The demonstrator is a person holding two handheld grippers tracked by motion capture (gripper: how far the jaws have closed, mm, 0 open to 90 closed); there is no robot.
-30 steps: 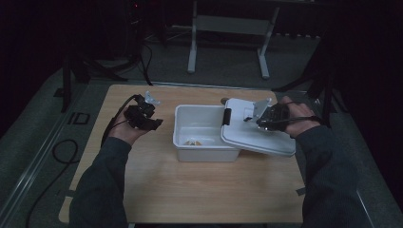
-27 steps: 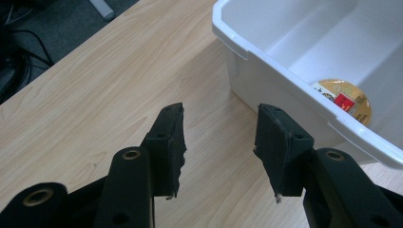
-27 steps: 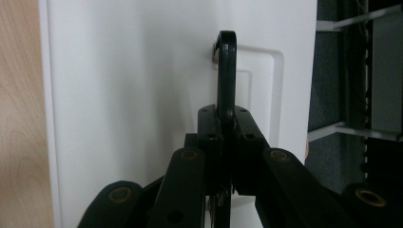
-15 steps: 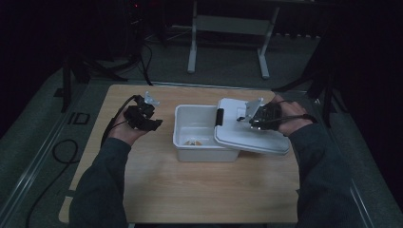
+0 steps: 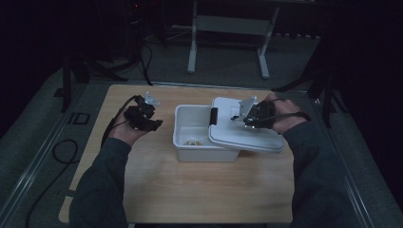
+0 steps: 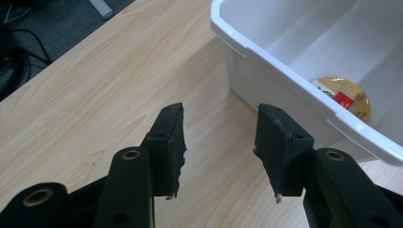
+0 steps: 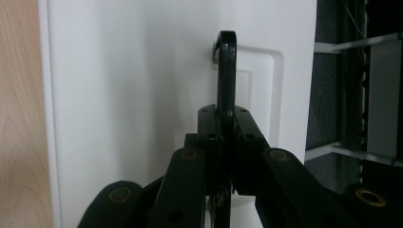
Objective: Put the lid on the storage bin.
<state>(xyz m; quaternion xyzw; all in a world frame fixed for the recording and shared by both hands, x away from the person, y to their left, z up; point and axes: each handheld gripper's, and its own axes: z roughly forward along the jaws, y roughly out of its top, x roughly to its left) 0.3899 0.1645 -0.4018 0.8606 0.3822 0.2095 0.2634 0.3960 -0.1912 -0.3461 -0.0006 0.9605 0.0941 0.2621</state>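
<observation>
Wooden table (image 5: 190, 190) takes up the centre & lower part of the high view, dark floor around it, a grey metal stand (image 5: 228, 28) at top centre behind the far edge.

White bin (image 5: 192, 126) sits mid-frame on the table, open on its left half. In the left gripper view its rim & wall (image 6: 285, 80) run across the upper right, inside visible.

White lid (image 5: 237, 135) lies tilted over the bin's right half, its right edge overhanging past the bin toward frame right; black latch (image 5: 214, 115) at its left edge. In the right gripper view the lid (image 7: 119, 85) is the big white surface in the centre, table wood in a strip at far left.

Right gripper (image 5: 254, 115) is on top of the lid, right of centre in the high view, hand behind it. Jaws together, clamped on the lid's thin black handle (image 7: 226, 80), which stands up edge-on between the pads in the right gripper view.

Left gripper (image 5: 142, 116) is held left of the bin, just above the table, w/ cable trailing to the left. Jaws apart, nothing btwn them, only bare wood (image 6: 95, 95) seen through the gap; tips near the bin's corner, not touching.

Small round yellow-brown item w/ red label (image 6: 344, 97) lies on the bin floor, right side of the left gripper view; in the high view it's a pale speck (image 5: 192, 140) near the bin's front wall
</observation>
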